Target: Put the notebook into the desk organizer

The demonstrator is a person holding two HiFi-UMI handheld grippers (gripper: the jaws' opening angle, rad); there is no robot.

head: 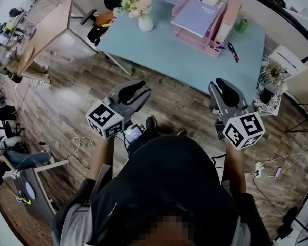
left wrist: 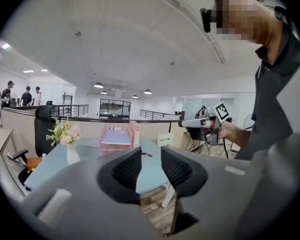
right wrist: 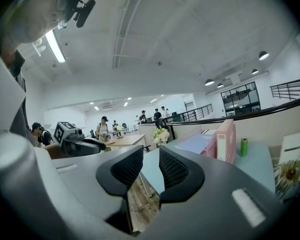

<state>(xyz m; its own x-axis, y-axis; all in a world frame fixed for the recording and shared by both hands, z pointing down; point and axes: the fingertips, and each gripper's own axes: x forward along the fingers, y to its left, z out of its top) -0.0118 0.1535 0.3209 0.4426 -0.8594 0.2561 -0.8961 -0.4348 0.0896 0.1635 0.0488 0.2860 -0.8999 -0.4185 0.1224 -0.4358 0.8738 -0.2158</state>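
Both grippers hang off the table (head: 169, 55), out over the wooden floor (head: 92, 81). The left gripper (head: 136, 91) has its jaws drawn together, empty; the right gripper (head: 225, 88) shows a narrow gap, empty too. The lavender notebook (head: 197, 15) lies on the top tray of the pink desk organizer (head: 228, 17) at the table's far side, well apart from both jaws. Bare tabletop runs between the near edge and the organizer, with a flower vase (head: 143, 19) to the left and a pen (head: 232, 52) to the right.

One notebook (head: 197, 17), one organizer (head: 229, 20), one vase (head: 146, 23), two hand-held grippers (head: 136, 92) (head: 226, 94).
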